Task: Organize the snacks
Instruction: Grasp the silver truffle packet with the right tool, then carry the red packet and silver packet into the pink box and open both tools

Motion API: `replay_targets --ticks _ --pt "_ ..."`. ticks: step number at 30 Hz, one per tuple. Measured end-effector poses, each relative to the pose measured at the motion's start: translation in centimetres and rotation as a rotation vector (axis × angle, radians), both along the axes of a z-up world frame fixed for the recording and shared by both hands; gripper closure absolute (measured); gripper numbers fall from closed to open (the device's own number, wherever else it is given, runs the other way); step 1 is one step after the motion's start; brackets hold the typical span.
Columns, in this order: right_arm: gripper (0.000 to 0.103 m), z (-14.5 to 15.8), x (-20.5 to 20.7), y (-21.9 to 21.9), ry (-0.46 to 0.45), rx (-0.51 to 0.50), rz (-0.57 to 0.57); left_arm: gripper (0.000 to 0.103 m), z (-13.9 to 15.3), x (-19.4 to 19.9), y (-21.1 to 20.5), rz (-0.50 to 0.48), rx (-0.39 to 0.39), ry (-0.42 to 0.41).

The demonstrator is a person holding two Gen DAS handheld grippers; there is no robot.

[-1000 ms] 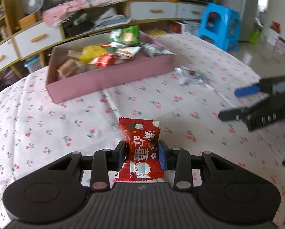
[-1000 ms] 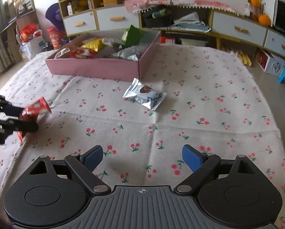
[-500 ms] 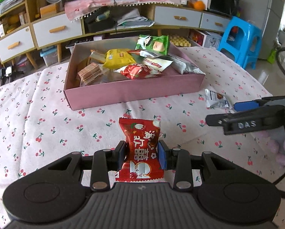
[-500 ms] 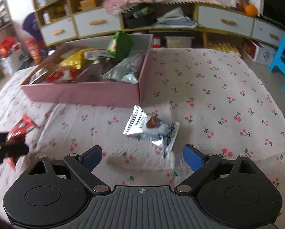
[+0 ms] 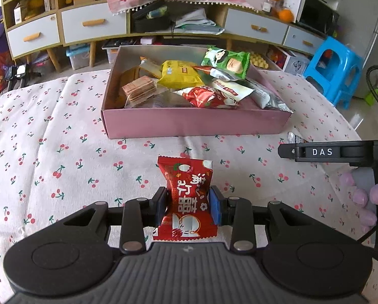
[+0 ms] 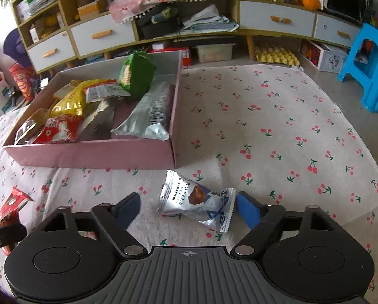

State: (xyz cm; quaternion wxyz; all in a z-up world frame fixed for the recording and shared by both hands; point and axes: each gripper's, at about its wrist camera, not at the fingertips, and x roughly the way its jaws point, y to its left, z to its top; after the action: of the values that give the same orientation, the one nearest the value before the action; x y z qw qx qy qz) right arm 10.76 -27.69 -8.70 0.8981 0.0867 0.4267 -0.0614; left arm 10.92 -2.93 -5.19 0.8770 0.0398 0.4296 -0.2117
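Since a second ago both views have swung toward the pink box (image 5: 194, 124), and the right gripper (image 6: 187, 209), jaws just closing, now brackets the silver packet (image 6: 196, 202) on the surface without clamping it. The packet's long axis runs across the jaws. The left gripper (image 5: 189, 206) pinches the red packet (image 5: 186, 197), held upright before the box.

left tool (image 5: 188, 206): black, blue pads | right tool (image 6: 188, 209): black, "DAS" label
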Motion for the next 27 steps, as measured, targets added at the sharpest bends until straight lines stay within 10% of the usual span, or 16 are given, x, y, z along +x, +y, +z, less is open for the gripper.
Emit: replay_targets --ticks 9,27 --pt "0.051 0.4 0.0 -0.3 -0.001 -0.031 0.004 0.071 -0.1 0.1 0.1 0.007 -0.014 0.017" --pt "0.052 3.5 -1.2 -1.8 0.011 0.138 -0.014 0.07 2.2 -0.6 0.9 -0.001 -0.023 -0.058"
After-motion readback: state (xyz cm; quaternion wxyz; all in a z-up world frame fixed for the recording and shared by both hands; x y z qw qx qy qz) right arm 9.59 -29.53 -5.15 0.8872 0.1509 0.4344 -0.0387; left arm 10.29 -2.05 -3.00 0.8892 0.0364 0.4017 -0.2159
